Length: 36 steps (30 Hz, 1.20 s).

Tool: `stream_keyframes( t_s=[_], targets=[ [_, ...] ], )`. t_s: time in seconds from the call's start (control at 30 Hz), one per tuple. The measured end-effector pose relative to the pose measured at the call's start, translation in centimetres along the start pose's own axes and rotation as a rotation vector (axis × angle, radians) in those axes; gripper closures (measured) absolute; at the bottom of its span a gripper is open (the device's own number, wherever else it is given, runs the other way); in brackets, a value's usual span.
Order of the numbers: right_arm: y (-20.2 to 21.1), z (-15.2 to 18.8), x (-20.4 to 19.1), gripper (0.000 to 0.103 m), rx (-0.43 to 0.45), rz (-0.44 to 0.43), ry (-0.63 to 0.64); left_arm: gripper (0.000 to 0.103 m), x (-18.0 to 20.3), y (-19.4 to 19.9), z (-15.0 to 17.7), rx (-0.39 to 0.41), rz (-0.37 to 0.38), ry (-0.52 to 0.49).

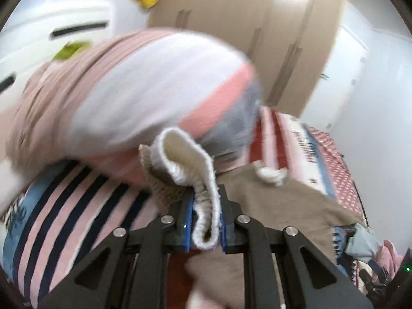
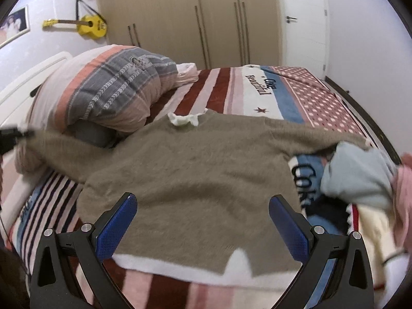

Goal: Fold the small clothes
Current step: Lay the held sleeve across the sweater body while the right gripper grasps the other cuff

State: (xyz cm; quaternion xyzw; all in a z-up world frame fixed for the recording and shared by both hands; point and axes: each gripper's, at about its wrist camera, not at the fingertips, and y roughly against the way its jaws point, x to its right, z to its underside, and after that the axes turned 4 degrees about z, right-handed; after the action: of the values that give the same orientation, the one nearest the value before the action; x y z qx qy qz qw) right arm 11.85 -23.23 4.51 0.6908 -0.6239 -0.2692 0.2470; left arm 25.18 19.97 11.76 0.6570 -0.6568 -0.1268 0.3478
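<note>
A fuzzy taupe sweater (image 2: 195,164) with white trim lies spread on the striped bed, hem toward me, collar (image 2: 184,119) at the far side. My left gripper (image 1: 206,206) is shut on the white cuff (image 1: 203,200) of its left sleeve, lifted above the bed; it shows in the right wrist view (image 2: 15,135) at the far left with the sleeve stretched out. My right gripper (image 2: 203,211) is open and empty, hovering over the sweater's lower body near the hem.
A striped blanket (image 2: 244,90) covers the bed. A folded quilt and pillow pile (image 2: 110,90) sits at the left. A heap of other clothes (image 2: 360,180) lies at the right edge. Wardrobe doors (image 2: 206,18) stand behind.
</note>
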Motion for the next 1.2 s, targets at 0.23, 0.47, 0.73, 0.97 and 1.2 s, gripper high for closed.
stream_keyframes(
  t_s=[0.23, 0.47, 0.73, 0.97, 1.2],
  targets=[
    [0.2, -3.5, 6.7, 0.002, 0.016, -0.037, -0.015, 0.091, 15.6, -5.1, -0.7, -0.065, 0.205, -0.131],
    [-1.3, -5.1, 13.1, 0.002, 0.003, 0.005, -0.048, 0.092, 26.7, -14.1, 6.0, -0.272, 0.313, -0.234],
    [-4.0, -4.0, 17.2, 0.002, -0.057, 0.044, -0.056, 0.091, 30.4, -22.1, 15.7, -0.527, 0.27, -0.303],
    [-5.1, -4.5, 19.4, 0.002, -0.082, 0.069, -0.07, 0.064, 31.0, -22.8, 17.9, -0.607, 0.266, -0.344],
    [-5.2, -9.2, 23.5, 0.002, -0.048, 0.114, -0.105, 0.037, 29.4, -19.4, 12.6, -0.539, 0.255, -0.301]
  ],
)
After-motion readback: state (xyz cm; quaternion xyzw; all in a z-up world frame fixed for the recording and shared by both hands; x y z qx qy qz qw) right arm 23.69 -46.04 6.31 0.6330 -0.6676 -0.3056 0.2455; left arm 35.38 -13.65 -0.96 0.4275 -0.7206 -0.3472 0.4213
